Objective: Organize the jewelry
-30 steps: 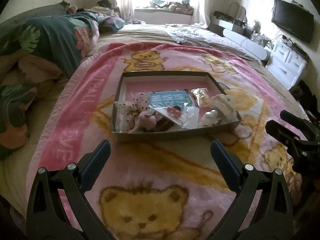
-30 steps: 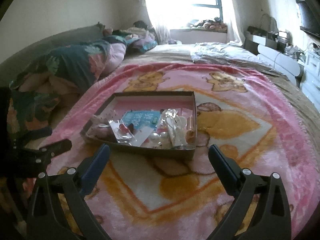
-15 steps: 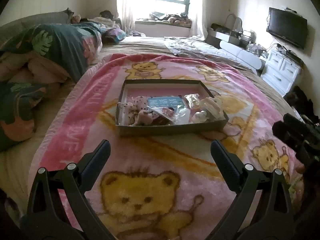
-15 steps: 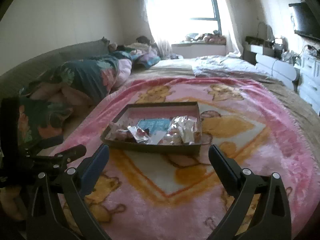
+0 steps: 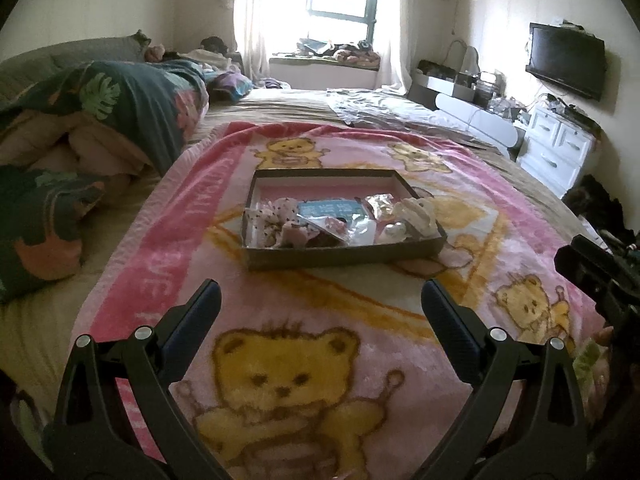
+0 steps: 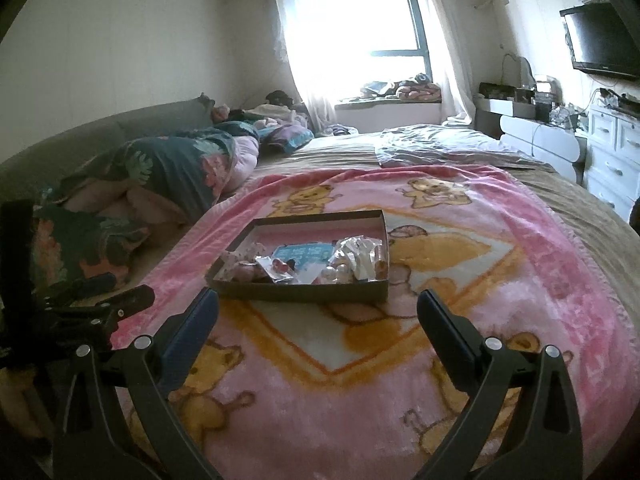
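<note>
A shallow brown cardboard tray (image 5: 344, 254) (image 6: 300, 291) with a pink floor lies on a pink teddy-bear blanket (image 5: 280, 360) (image 6: 360, 380) on the bed. Inside it are several jewelry pieces in clear bags, a blue card (image 5: 330, 210) (image 6: 306, 254), spotted fabric bows (image 5: 270, 216) and pearly white pieces (image 5: 416, 214) (image 6: 340, 272). My left gripper (image 5: 320, 308) is open and empty, held well short of the tray. My right gripper (image 6: 318, 314) is open and empty too, just in front of the tray's near wall.
A rumpled dark floral duvet (image 5: 100, 120) (image 6: 168, 168) is piled along the left of the bed. A white dresser (image 5: 560, 148) (image 6: 612, 152) and a wall TV (image 5: 566, 60) stand to the right. A bright window (image 6: 360, 20) is at the far end.
Both grippers have pulled back and risen from the tray, which now looks smaller and farther away. Both stay open and empty.
</note>
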